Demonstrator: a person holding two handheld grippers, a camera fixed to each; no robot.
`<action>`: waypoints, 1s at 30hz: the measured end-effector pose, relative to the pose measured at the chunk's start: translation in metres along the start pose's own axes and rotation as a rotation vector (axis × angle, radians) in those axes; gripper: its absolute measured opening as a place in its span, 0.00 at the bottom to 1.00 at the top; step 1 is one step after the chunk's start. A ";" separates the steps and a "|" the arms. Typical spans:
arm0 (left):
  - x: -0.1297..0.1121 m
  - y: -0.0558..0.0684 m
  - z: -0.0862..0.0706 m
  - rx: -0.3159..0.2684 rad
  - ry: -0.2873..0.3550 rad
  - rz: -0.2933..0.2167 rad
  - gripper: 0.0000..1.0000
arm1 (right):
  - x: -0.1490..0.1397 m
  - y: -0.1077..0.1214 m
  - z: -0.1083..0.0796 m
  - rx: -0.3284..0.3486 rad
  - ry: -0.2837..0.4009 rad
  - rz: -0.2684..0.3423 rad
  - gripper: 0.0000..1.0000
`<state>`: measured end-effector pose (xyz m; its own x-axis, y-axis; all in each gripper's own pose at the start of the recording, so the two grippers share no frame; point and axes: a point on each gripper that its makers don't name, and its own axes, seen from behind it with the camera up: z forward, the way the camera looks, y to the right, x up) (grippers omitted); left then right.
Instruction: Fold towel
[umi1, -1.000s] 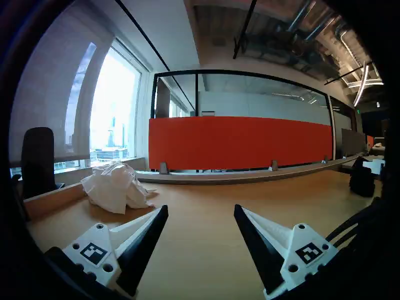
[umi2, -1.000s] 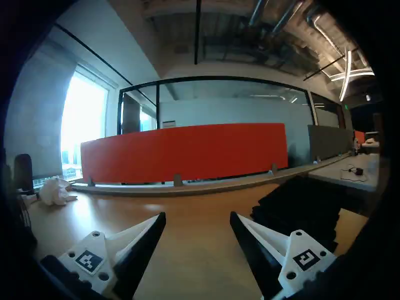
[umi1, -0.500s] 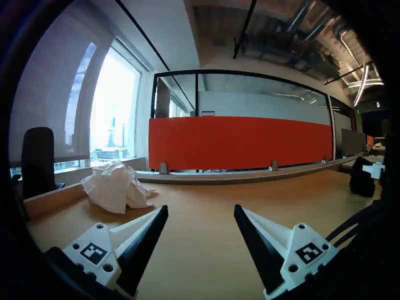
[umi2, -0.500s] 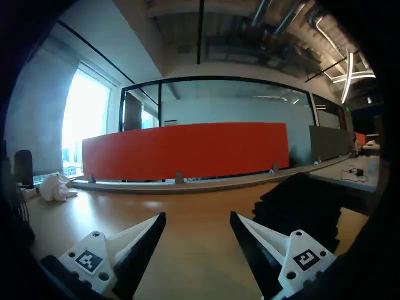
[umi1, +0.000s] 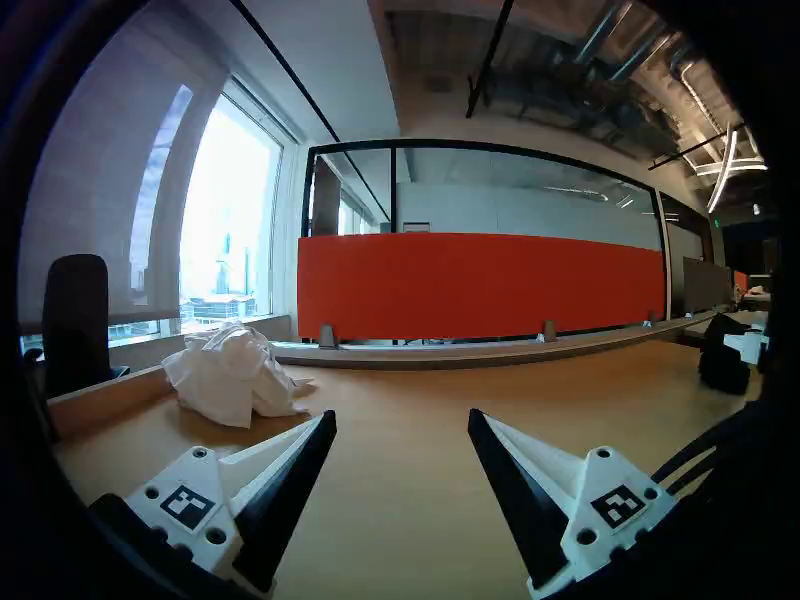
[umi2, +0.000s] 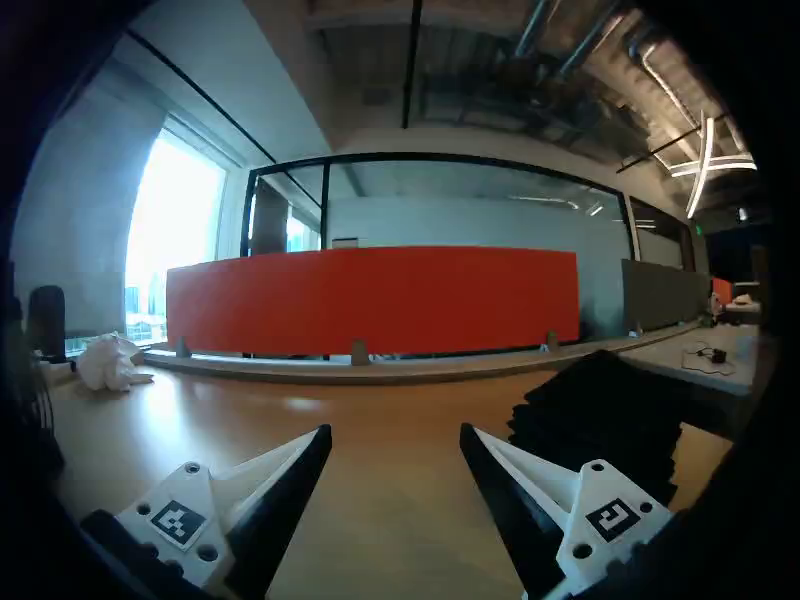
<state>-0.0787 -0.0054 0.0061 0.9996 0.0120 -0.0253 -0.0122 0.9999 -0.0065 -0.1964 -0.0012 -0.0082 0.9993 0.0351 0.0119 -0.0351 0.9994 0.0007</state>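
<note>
Left tongs (umi1: 400, 420): fingers apart, nothing between them, held low over the bare wooden desk (umi1: 560, 395). Right tongs (umi2: 393, 432): fingers also apart, nothing gripped, low over the same desk.

Towel (umi1: 232, 372): white, crumpled in a heap, lying on the desk ahead and to the left of the left tongs, near the desk's far-left corner, not touching either fingertip. In the right gripper view it sits small and far off at the left, well apart from the right tongs.

Black stack (umi2: 610, 420) on the desk just ahead-right of the right tongs; what it is made of is unclear. Orange partition (umi1: 480, 285) runs along the desk's far edge. Black chair (umi1: 75, 320) and bright window (umi1: 225, 240) behind the towel.
</note>
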 end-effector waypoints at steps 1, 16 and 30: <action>0.000 0.000 0.000 0.000 0.000 0.000 0.98 | -0.001 -0.001 0.000 0.001 0.000 -0.007 0.99; 0.000 0.000 0.000 0.000 0.000 0.000 0.98 | 0.000 -0.003 0.000 0.007 0.000 -0.014 0.99; -0.001 0.000 0.000 0.000 0.000 0.000 0.98 | -0.001 -0.003 0.001 0.006 -0.001 -0.014 0.99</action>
<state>-0.0792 -0.0054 0.0061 0.9996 0.0120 -0.0253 -0.0122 0.9999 -0.0065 -0.1977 -0.0043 -0.0072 0.9997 0.0209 0.0124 -0.0210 0.9998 0.0064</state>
